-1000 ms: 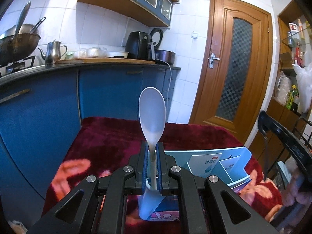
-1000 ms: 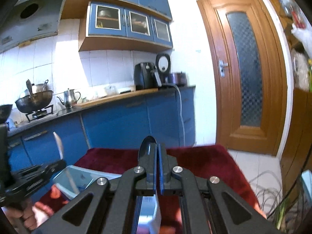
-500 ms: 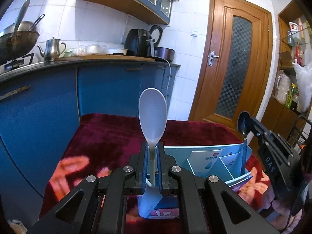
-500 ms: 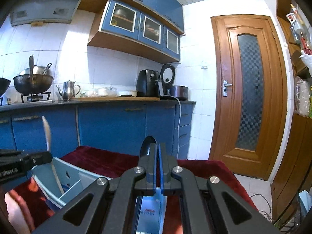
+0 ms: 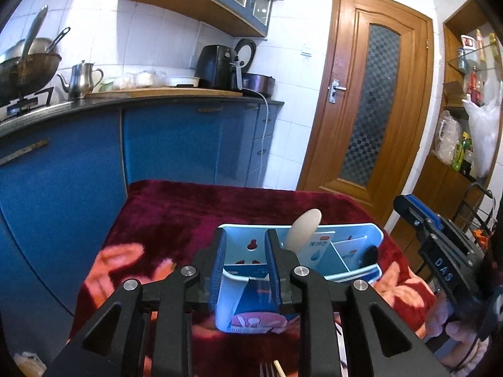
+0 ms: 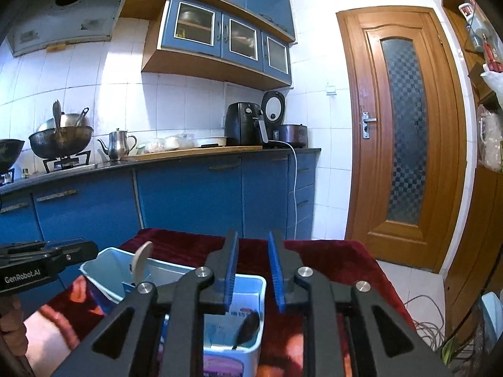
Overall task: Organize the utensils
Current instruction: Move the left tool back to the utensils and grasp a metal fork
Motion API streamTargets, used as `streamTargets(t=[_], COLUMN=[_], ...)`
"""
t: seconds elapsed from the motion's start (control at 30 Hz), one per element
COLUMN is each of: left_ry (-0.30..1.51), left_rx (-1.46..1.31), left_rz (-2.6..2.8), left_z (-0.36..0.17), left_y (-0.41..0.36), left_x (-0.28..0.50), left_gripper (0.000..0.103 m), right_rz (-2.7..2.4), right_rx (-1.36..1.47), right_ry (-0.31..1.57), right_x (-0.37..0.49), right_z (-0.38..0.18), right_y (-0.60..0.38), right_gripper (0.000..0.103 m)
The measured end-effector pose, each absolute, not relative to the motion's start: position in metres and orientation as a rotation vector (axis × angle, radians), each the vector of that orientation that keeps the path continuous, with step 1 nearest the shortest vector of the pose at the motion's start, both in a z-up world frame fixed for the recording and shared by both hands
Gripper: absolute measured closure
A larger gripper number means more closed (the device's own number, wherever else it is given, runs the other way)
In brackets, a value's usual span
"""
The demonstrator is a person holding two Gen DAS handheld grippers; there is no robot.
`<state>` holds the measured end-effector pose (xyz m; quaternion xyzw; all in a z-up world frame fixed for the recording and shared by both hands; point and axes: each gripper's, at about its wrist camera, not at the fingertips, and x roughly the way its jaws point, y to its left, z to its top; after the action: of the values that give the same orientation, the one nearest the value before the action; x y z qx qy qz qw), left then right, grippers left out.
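The light blue utensil caddy (image 5: 355, 229) stands on my table under its dark red patterned blanket (image 5: 176, 216), and its inside is split by partitions into several compartments. A pale spoon (image 5: 303, 227) leans in one of the middle compartments, bowl up and tilted toward the right, clear of my tools; from the right wrist view I see the same pale spoon (image 6: 142, 259) standing above the caddy's near-left rim (image 6: 94, 259). A dark spoon (image 6: 248, 328) lies slanted in the end compartment right below my right gripper (image 6: 253, 271), its bowl uppermost. My left gripper (image 5: 245, 259) hangs just above the caddy's left end with its blue-padded fingers spread and nothing between them. My right gripper is likewise spread wide and empty, above the caddy's other end. At the bottom edge of the left wrist view I can make out fork tines (image 5: 266, 370) and the tip of a chopstick (image 5: 278, 371) lying on the blanket. Beyond the table are blue cabinets (image 6: 188, 194), a counter with a kettle (image 6: 118, 146) and a wok (image 6: 61, 143), and a wooden door (image 6: 405, 138).
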<state>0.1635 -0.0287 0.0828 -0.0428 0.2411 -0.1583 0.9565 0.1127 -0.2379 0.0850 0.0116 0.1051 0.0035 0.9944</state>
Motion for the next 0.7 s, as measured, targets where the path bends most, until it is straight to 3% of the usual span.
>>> streamTargets(t=[0.7], left_ry=[0.546], left_rx=[0.0], left_rz=[-0.352], left_z=[0.096], left_y=[-0.024], left_x=[0.092], left_gripper=[0.068], right_rz=[0.039], right_rx=[0.19], right_ry=[0.351], right_x=[0.031], right_z=[0.104], right_y=[-0.261], right_gripper=[0.076])
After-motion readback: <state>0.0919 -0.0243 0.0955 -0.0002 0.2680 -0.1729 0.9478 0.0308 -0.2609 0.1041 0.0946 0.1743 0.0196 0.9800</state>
